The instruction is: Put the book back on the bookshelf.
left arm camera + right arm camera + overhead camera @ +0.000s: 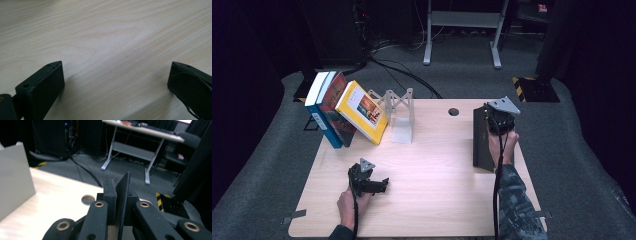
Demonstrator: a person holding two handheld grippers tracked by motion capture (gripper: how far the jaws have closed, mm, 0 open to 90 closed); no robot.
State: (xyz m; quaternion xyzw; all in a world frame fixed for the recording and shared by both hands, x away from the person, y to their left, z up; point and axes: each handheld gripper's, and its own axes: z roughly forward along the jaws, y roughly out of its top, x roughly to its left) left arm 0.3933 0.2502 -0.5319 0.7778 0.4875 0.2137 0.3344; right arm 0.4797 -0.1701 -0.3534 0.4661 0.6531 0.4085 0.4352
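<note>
A black book (482,145) stands upright on its edge at the right side of the wooden table (437,200). My right gripper (498,124) is at the book's top, shut on it. In the right gripper view the jaws (117,187) pinch the thin black cover (124,192) between them. My left gripper (381,186) lies low on the table at the front left, pointing right. Its two jaws stand wide apart over bare wood (116,75), so it is open and holds nothing.
Three books lean together at the back left: a blue and white one (318,107), a red one (334,107) and a yellow one (362,112). A grey metal bookend (402,114) stands beside them. A round hole (453,111) is in the table near its far edge.
</note>
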